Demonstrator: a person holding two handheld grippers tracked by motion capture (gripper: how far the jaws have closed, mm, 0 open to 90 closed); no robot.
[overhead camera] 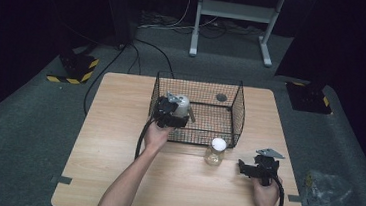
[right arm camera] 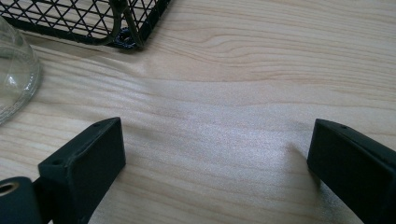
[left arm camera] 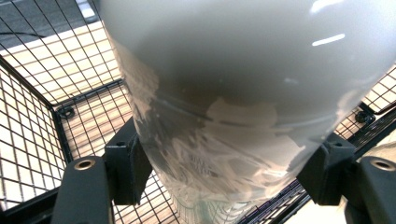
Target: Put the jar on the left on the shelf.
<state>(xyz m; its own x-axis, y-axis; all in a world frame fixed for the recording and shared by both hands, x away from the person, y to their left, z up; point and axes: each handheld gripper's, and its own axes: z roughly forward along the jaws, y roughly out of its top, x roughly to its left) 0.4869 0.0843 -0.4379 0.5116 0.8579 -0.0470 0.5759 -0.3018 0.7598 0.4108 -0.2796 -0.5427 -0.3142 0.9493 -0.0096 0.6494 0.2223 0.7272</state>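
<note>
The left gripper (overhead camera: 182,114), clamping a white-lidded clear glass jar (left arm camera: 224,116), is placing it inside the black wire-mesh basket (overhead camera: 237,115)'s near-left corner, so releasing seems next, while the right gripper (right arm camera: 215,163) is waiting wide open, empty, outside the basket.

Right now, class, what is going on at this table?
A person works with a gripper in each hand. The left gripper is shut on a jar with a white lid and holds it inside the wire basket, at its near left corner. A second jar with a white lid stands on the table just in front of the basket. The right gripper is open, with bare wood between its jaws, to the right of that jar.
</note>
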